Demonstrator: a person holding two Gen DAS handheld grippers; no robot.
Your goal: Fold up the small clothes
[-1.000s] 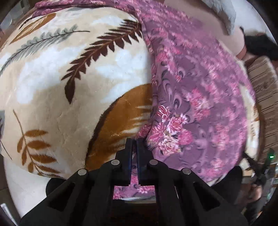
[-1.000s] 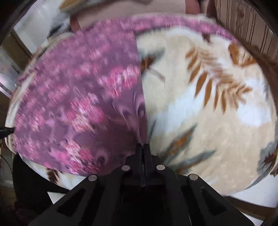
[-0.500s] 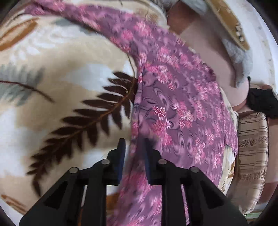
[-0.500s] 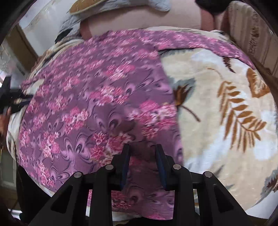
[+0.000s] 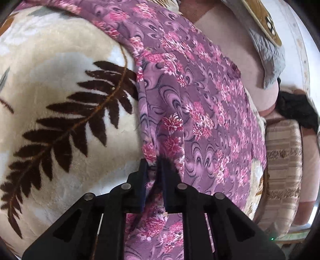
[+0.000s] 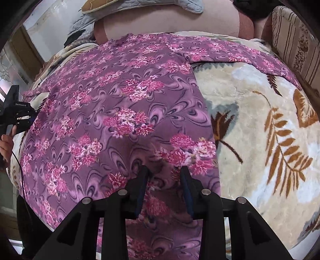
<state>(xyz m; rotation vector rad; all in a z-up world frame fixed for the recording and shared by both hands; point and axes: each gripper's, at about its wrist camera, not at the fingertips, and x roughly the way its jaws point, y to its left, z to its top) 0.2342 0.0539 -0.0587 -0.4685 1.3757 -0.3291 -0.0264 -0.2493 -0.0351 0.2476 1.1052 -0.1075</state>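
A purple garment with pink flowers (image 6: pixel 124 104) lies spread flat on a cream blanket with brown leaf prints (image 6: pixel 260 140); one sleeve (image 6: pixel 240 54) stretches to the far right. In the left wrist view the garment (image 5: pixel 200 112) runs up the middle, its left edge bunched into a fold. My left gripper (image 5: pixel 154 163) has its jaws nearly closed, pinching that folded edge. My right gripper (image 6: pixel 164 172) is open, its fingers resting over the garment's near part close to its right edge. The left gripper's body (image 6: pixel 16 112) shows at the far left of the right wrist view.
A pink sofa back (image 6: pixel 170 22) and a grey quilted cushion (image 6: pixel 140 6) lie beyond the blanket. A striped armrest (image 6: pixel 296 40) stands at the right. A dark cloth (image 5: pixel 298 108) lies on the armrest.
Both grippers let go of the garment and moved forward over it. The right one has opened wider. The left one has closed back down on the garment's folded left edge.
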